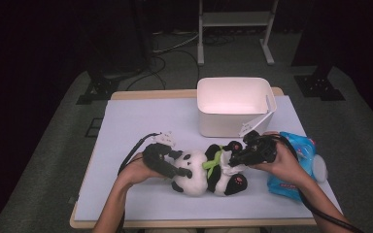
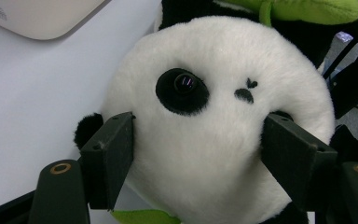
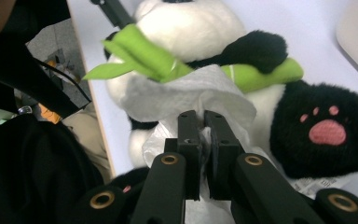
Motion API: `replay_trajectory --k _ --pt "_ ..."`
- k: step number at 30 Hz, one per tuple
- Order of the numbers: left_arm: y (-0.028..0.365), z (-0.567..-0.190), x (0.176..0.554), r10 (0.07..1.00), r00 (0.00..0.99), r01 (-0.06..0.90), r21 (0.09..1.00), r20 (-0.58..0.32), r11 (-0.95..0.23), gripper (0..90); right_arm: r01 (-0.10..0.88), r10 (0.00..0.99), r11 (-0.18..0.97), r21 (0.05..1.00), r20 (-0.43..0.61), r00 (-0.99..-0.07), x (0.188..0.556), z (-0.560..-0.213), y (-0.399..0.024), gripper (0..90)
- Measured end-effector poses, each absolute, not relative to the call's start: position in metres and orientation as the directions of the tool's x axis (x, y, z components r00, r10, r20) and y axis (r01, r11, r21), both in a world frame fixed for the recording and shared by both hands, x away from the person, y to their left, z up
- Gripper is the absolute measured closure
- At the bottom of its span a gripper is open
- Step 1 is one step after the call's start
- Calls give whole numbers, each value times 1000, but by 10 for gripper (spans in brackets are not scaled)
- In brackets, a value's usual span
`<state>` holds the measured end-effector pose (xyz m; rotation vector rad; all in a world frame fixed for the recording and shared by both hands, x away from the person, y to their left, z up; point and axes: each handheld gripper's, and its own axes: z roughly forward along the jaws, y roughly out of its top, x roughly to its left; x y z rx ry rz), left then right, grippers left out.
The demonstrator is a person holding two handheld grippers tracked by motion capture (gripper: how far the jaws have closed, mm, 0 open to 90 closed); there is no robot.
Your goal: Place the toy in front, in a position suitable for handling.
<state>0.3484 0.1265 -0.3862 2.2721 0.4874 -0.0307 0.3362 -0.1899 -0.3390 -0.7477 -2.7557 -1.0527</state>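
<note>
A black-and-white plush panda [image 1: 209, 170] with a green bamboo stalk [image 1: 213, 162] lies on the table, head to the left. My left gripper [image 1: 182, 171] is shut on its head [image 2: 214, 116], and both pads [image 2: 109, 158] press into the white fur from either side. My right gripper [image 1: 234, 158] comes in from the right over the panda's belly. It is shut on a white wipe [image 3: 186, 93] that is spread against the fur beside the bamboo [image 3: 140, 56]. A black foot with a pink paw print [image 3: 326, 130] lies just right of the right gripper [image 3: 204, 126].
An empty white bin [image 1: 233, 104] stands just behind the panda; its corner [image 2: 37, 18] appears in the left gripper view. A blue packet of wipes [image 1: 296, 160] lies under the right hand near the table's right edge. The light grey mat [image 1: 136, 126] covers the table.
</note>
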Motion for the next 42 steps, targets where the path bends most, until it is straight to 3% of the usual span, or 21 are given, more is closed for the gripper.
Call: replay_trajectory --k 10,16,21,32,42 --pt "128 -387 349 346 921 364 705 -177 -608 269 441 389 641 628 229 -892 314 -315 -203 850" --pt "128 -387 348 351 920 366 705 -174 -608 269 465 415 661 589 229 -881 303 -325 -213 850" --pt "128 -388 347 354 918 371 706 -180 -603 269 481 413 645 594 259 -873 309 -337 -210 850" --pt "130 -389 347 349 919 369 708 -182 -602 269 432 378 671 602 224 -898 338 -333 -161 850" --pt "130 -389 346 345 921 364 710 -180 -603 269 510 442 633 582 270 -856 343 -351 -193 851"
